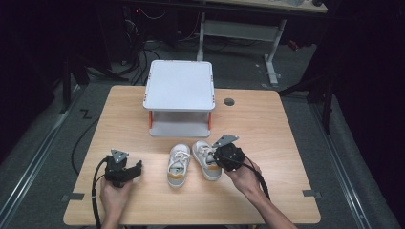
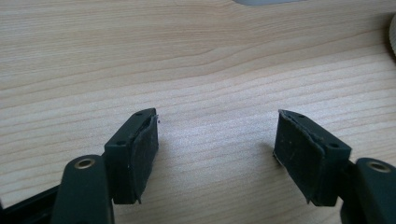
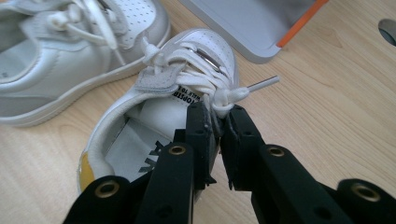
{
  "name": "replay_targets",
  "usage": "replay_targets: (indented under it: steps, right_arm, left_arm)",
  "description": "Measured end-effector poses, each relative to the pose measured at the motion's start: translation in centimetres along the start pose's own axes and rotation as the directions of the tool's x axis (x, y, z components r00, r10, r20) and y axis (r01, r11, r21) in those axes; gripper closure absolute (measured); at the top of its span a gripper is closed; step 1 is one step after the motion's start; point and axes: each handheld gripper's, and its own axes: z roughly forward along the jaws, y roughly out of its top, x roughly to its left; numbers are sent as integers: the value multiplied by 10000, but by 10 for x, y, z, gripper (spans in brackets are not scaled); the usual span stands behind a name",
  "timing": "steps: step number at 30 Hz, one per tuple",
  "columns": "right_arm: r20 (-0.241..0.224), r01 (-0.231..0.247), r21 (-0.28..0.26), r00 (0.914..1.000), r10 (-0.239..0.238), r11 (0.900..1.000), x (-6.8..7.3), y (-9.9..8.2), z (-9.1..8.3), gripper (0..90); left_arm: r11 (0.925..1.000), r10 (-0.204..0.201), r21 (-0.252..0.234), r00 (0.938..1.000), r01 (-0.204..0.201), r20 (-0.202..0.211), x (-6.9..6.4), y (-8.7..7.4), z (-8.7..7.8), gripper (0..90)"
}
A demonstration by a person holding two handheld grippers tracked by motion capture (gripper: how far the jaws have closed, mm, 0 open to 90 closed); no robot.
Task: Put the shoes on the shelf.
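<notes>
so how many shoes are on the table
2: the left shoe lies free in front of the shelf; the right shoe is beside it, its side pinched in the right gripper.

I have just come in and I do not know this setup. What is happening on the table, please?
A person works at a wooden table with a gripper in each hand. The right gripper is shut on the side wall of the right shoe, near its laces. The left shoe lies beside it. The left gripper is open over bare wood, holding nothing. A small grey shelf stand stands behind the shoes.
</notes>
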Motion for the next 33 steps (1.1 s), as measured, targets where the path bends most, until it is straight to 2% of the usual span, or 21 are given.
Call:
replay_targets:
  steps: [3, 9, 12, 17, 23, 26, 29, 33]
  right_arm:
    - [138, 42, 314, 9999, -46, 9995, 4, 5, 7, 815]
    - [244, 222, 698, 9994, -240, 9973, 22, 12, 13, 801]
    - [-64, 270, 788, 9996, -266, 9965, 25, 11, 13, 790]
    - [-649, -9, 733, 9979, 57, 9973, 24, 9, 11, 779]
    - [-1216, -179, 599, 9923, 251, 9980, 28, 9, 9, 756]
    - [-1599, -173, 525, 9868, 255, 9985, 29, 6, 10, 747]
    - [-1696, -346, 273, 9848, 387, 9990, 28, 2, 10, 739]
    - [-2045, -664, -90, 9768, 632, 9977, 25, -2, 9, 620]
  left_arm:
    - [10000, 2, -3, 10000, -2, -1, 0, 0, 0, 305]
    - [10000, -2, -13, 10000, 2, 11, 0, 0, 0, 306]
    - [10000, -10, -6, 10000, 10, 7, 0, 0, 0, 307]
    - [10000, -10, -4, 10000, 10, -8, 0, 0, 0, 307]
    - [10000, -8, 5, 10000, 8, -22, 0, 0, 0, 307]
    - [10000, -6, 3, 10000, 6, -23, 0, 0, 0, 306]
    - [10000, 0, -3, 10000, 0, -23, 0, 0, 0, 304]
    - [10000, -44, -13, 10000, 43, -82, 0, 0, 0, 313]
